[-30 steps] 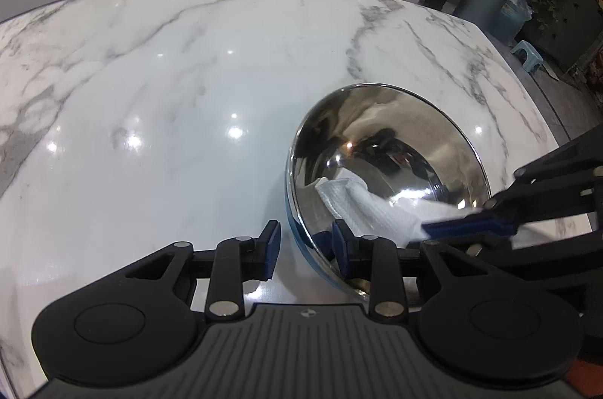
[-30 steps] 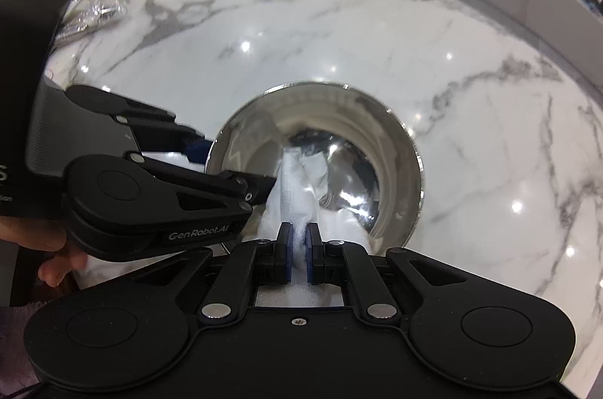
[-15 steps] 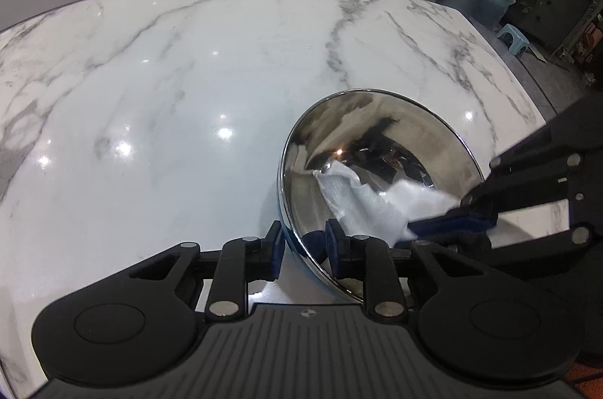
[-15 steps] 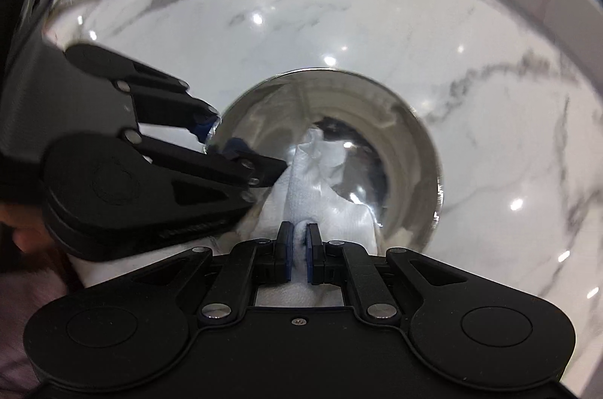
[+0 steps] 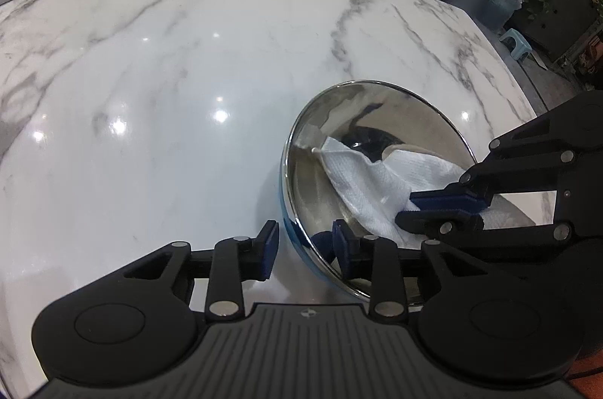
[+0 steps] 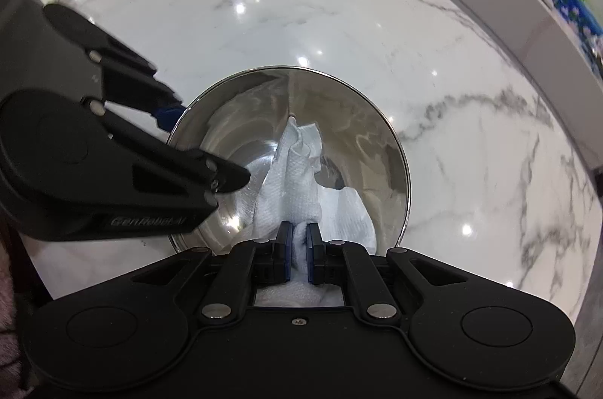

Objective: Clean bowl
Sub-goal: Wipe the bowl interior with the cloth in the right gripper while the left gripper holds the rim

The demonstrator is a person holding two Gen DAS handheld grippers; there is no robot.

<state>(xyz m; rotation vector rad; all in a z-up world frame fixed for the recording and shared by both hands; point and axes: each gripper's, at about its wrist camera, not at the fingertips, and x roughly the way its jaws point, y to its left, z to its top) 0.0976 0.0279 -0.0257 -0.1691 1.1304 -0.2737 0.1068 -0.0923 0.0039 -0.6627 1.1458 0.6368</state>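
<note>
A single steel bowl (image 5: 377, 172) sits tilted on a marble counter (image 5: 169, 78), its open mouth turned toward the two grippers. The left gripper (image 5: 305, 248) straddles the near rim, one finger outside the wall and one inside; its jaws are opening, and a gap shows between the outer pad and the bowl, so the rim lies between them unpinched. The right gripper (image 6: 299, 248) is clenched on one white cloth (image 6: 297, 180), which runs lengthwise straight ahead of its fingers, down the bowl's wall to the bottom. The right hand is therefore nearer the unwiped far wall, dead ahead of the cloth.
</note>
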